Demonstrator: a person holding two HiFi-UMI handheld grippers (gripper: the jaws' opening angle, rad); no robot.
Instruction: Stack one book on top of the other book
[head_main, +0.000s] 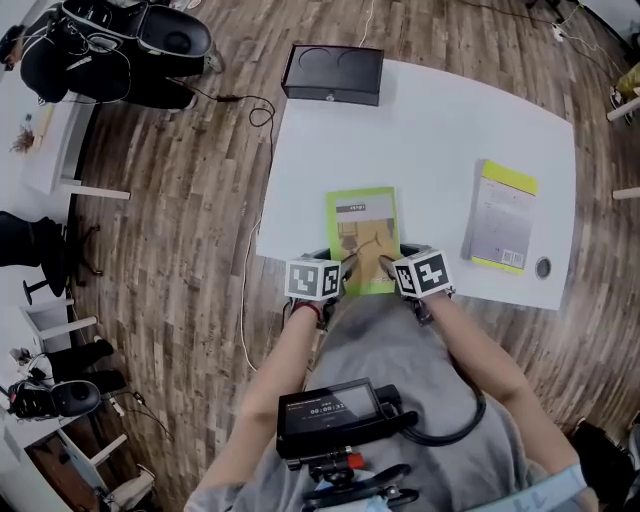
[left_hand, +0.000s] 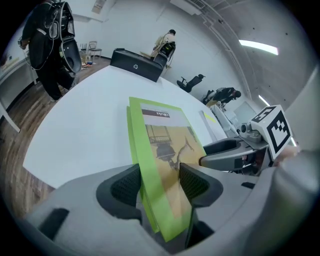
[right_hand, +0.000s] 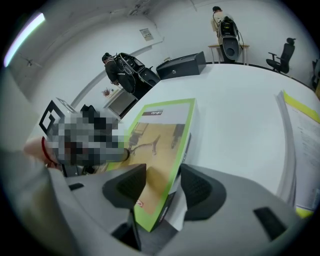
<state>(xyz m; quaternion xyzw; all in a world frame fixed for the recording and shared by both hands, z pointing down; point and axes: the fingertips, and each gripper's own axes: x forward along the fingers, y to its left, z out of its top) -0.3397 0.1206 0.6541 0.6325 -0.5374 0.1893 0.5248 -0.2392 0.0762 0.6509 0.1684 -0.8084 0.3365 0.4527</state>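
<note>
A green book (head_main: 362, 238) with a tan cover picture lies at the table's near edge. My left gripper (head_main: 345, 272) straddles its near left corner. In the left gripper view the green book (left_hand: 162, 150) runs slantwise between wide-set pads (left_hand: 125, 187), so my left gripper (left_hand: 160, 186) is open. My right gripper (head_main: 388, 268) straddles the near right corner. There the green book (right_hand: 162, 135) also sits between wide pads (right_hand: 197, 187), with a sliver of gap at the right pad, so my right gripper (right_hand: 163, 186) is open. A second book (head_main: 503, 216), grey with a yellow strip, lies flat to the right.
The white table (head_main: 430, 120) carries a black box (head_main: 332, 74) at its far left corner and a small round dark object (head_main: 542, 267) near the second book. Wooden floor (head_main: 180, 200) surrounds the table. Bags and chairs stand at the far left.
</note>
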